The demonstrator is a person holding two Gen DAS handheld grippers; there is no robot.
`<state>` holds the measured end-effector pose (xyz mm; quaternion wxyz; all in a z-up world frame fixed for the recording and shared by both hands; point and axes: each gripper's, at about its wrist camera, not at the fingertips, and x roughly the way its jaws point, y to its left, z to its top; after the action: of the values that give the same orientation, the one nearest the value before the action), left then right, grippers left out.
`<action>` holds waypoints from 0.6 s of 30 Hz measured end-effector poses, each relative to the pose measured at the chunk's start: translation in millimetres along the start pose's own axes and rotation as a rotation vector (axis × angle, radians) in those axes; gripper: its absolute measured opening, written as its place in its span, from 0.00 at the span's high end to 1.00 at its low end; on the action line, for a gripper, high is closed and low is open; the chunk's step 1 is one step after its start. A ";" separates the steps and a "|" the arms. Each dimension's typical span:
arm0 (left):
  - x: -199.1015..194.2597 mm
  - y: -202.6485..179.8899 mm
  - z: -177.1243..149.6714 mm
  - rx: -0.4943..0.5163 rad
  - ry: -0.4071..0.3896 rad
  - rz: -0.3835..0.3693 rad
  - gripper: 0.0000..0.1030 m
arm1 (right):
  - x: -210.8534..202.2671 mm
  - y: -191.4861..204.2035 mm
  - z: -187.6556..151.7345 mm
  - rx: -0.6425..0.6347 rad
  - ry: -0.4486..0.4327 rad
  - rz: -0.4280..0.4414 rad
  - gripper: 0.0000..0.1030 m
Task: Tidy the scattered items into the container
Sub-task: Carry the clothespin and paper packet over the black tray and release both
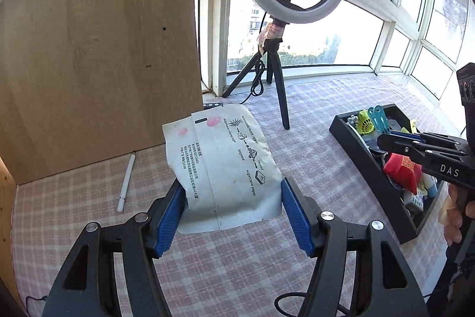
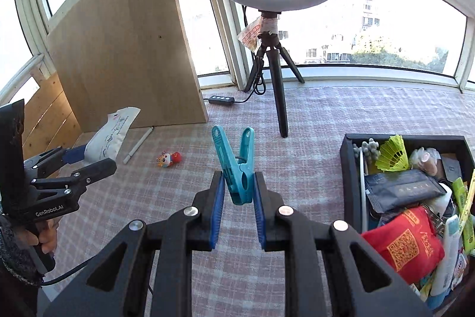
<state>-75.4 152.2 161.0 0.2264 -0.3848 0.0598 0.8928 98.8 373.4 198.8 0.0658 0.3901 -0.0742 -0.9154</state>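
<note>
My left gripper [image 1: 233, 198] is shut on a white paper packet [image 1: 222, 165] with printed text and holds it above the checked cloth; it also shows in the right wrist view [image 2: 111, 135]. My right gripper [image 2: 237, 192] is shut on a teal clothes peg [image 2: 237, 165], held upright left of the black container [image 2: 350, 174]. The container [image 1: 368, 168] is full of small items. A white pen [image 1: 126, 183] and a small toy figure [image 2: 168, 159] lie on the cloth.
A ring light on a black tripod [image 2: 277, 97] stands at the back centre, with a power strip [image 2: 221, 100] beside it. A wooden board [image 1: 98, 55] stands upright at the left. Windows run along the back.
</note>
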 end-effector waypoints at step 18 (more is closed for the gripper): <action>-35.0 -201.1 11.4 0.100 -0.056 -0.120 0.40 | -142.3 -143.9 -49.5 0.112 -0.090 -0.139 0.82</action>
<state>28.7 321.9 207.5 0.2998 -0.3508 0.0750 0.8840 223.4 535.6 238.3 -0.0231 0.3561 -0.1009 -0.9287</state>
